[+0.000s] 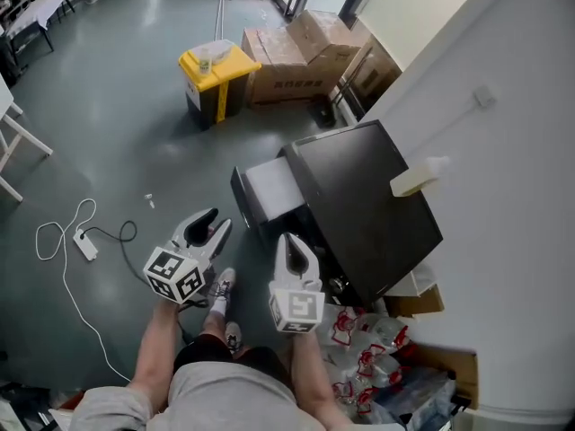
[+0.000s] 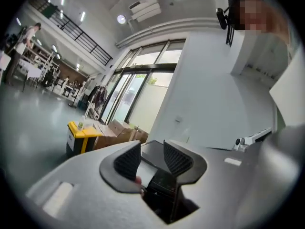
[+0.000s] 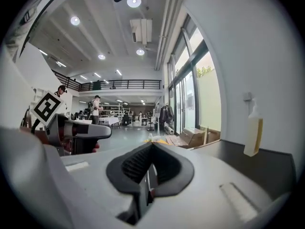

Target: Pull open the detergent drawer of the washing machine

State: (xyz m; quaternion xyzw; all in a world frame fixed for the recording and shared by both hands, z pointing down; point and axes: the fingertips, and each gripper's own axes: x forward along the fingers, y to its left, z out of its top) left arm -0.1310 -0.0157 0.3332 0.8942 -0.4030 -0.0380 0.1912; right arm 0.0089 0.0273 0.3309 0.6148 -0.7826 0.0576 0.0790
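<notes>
From above, washing machine (image 1: 359, 205) front mostly hidden — left claw (image 1: 221, 220) parted.

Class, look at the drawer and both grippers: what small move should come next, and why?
Probably hold back and check rather than pull: the drawer already seems to stand out from the washer. The left gripper, jaws apart, and the right gripper, jaws together, hold nothing.
</notes>
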